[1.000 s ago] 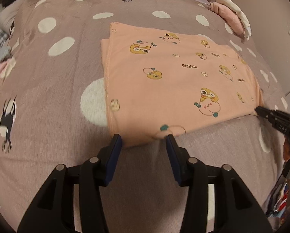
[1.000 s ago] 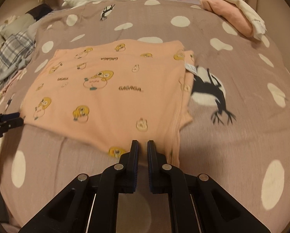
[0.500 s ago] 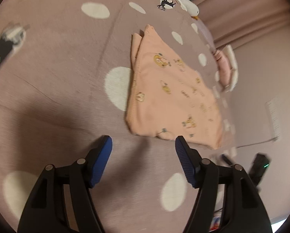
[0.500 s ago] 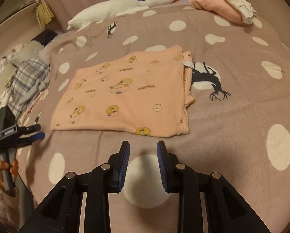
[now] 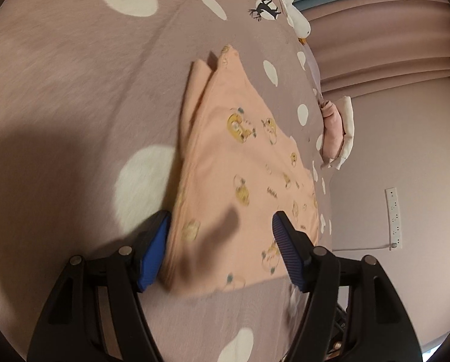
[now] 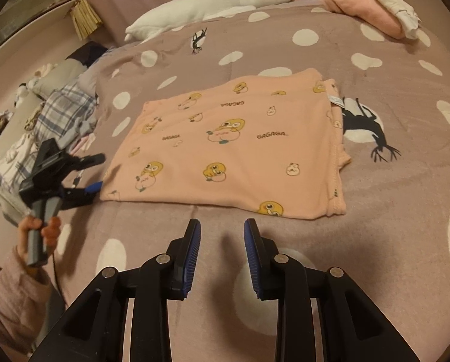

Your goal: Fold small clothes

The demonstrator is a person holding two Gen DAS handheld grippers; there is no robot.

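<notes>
A peach garment printed with yellow cartoon figures lies folded flat in a rectangle on the dotted mauve bedspread. In the left wrist view my left gripper is open and hovers over the near corner of the garment, one finger on each side and neither pad pressing the cloth. The right wrist view shows that left gripper at the garment's left edge, held by a person's hand. My right gripper is open a little, a short way back from the garment's front edge, with only bedspread between its fingers.
A white goose plush lies along the far side of the bed. Folded pink and white clothes sit at the far right corner. A heap of plaid and other clothes lies at the left. A wall with a socket strip borders the bed.
My right gripper let go of the garment's front edge, opened and drew back. My left gripper widened, rolled and swung round to the garment's left end.
</notes>
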